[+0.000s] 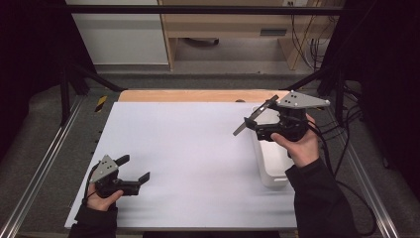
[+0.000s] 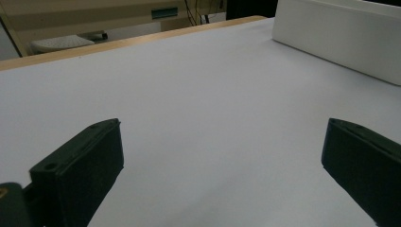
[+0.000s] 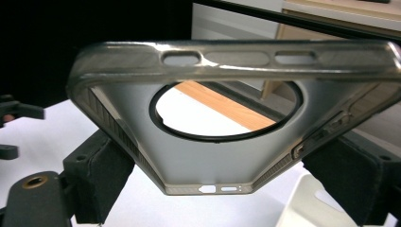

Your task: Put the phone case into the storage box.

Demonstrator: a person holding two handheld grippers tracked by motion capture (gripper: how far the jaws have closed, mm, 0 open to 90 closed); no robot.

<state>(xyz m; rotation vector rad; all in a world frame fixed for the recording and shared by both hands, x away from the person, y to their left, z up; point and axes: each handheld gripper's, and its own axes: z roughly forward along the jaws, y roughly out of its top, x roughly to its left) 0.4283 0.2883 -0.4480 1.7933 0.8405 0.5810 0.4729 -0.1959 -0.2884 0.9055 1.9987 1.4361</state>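
The phone case [image 3: 227, 142] is a clear, smoky-grey shell with soft rounded corners, a large round hole ringed in black in its back, ribbed inner side walls and small slots cut in its short ends. The right tool [image 1: 257, 124] holds it by its two long sides, pinched between the black padded jaws, raised above the worktop's right edge and tilted. In the high view the case [image 1: 253, 115] shows edge-on as a thin dark strip over the white bin [image 1: 271, 171], a smooth, matte, rectangular tub with rounded corners standing along the right edge. The worktop [image 1: 198, 148] is a flat white sheet with a pale wooden strip at its far edge. The left tool [image 1: 134, 169] rests near the near left corner, jaws spread wide with nothing between them, its blocky black pads [image 2: 90, 161] dull and slightly rough.
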